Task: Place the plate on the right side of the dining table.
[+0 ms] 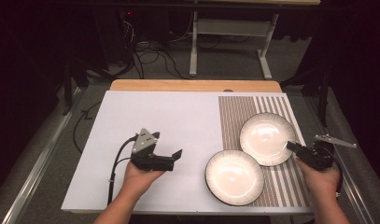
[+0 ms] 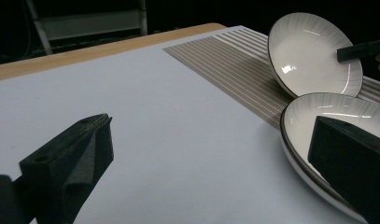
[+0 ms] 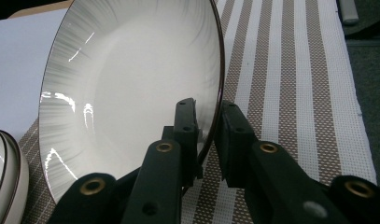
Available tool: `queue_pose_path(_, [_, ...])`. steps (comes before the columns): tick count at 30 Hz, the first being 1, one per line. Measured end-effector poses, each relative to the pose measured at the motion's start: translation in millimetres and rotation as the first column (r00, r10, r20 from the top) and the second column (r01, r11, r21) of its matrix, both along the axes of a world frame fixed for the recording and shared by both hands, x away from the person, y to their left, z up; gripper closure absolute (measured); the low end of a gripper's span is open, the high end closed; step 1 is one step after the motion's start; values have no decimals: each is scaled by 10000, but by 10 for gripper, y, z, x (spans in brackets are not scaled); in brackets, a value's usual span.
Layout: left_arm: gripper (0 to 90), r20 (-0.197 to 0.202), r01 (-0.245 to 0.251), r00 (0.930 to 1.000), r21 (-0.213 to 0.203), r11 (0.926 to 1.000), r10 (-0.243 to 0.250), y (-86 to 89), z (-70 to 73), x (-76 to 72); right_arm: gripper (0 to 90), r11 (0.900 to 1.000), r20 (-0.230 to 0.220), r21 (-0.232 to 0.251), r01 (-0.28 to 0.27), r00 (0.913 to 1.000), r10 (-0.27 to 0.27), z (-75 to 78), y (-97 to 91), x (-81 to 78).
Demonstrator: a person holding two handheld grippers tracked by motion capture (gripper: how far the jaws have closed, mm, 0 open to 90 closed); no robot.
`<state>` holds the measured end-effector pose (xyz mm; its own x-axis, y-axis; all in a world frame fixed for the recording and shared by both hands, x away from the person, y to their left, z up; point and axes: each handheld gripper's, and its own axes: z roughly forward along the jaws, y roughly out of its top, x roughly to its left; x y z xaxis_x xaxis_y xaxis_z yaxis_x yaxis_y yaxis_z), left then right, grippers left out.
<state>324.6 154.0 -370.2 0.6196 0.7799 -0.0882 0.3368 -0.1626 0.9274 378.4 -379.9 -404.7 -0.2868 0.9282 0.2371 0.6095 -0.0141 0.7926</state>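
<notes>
dark room, grey carpet (image 1: 234,60), cables (image 1: 145,56), metal table frame (image 1: 229,28) behind

White dark-rimmed bowls (image 1: 267,138), brown-and-white striped mat (image 1: 234,116), pale grey tabletop (image 1: 169,121), black tools (image 1: 171,158)

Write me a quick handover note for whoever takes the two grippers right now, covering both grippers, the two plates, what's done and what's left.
Left gripper: open and empty, over the white sheet, beside the near plate.
Right gripper: jaws on either side of the far plate's rim; that plate looks tilted, its lower edge overlapping the near plate.
Both plates are at the striped mat; the near one partly overhangs the white sheet.
Done: the near plate lies flat, free of both grippers.
Left: probably settling the far plate and letting go.
</notes>
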Motion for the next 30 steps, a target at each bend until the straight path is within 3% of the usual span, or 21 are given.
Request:
queue_pose_path(5, [6,281,-438,9987,143,9989,434,299,-57,-148,803,10000,-132,6,92,9999,-91,-15,4,32])
queue_pose_path(8, [3,287,-615,9977,136,9980,611,382,-128,-172,792,9998,-180,-35,198,9996,-199,-29,10,62])
queue_pose_path(12, [0,107,-628,9980,108,9980,627,399,-228,-152,781,9991,-464,62,422,9980,-419,-60,6,103])
queue_pose_path(13, [0,211,-673,9975,155,9976,670,401,-229,-152,779,9990,-466,59,434,9980,-431,-66,4,112])
queue_pose_path(16, [0,498,-817,9953,-235,9964,828,433,-196,-167,775,9987,-585,68,514,9970,-509,-72,4,128])
queue_pose_path(23, [0,512,-1107,9922,-509,9926,1133,513,-174,-167,762,9957,-806,-342,864,9928,-889,-117,3,201])
queue_pose_path(25, [0,527,-1193,9911,-559,9913,1222,532,-168,-166,763,9954,-809,-260,919,9923,-938,-130,-14,218])
queue_pose_path(27, [0,529,-1249,9904,-489,9910,1274,550,-175,-161,763,9953,-791,-281,923,9924,-943,-130,-11,221])
queue_pose_path(30, [0,514,-1258,9907,-46,9920,1258,540,-214,-148,738,9942,-788,-396,1003,9915,-1032,-136,9,221])
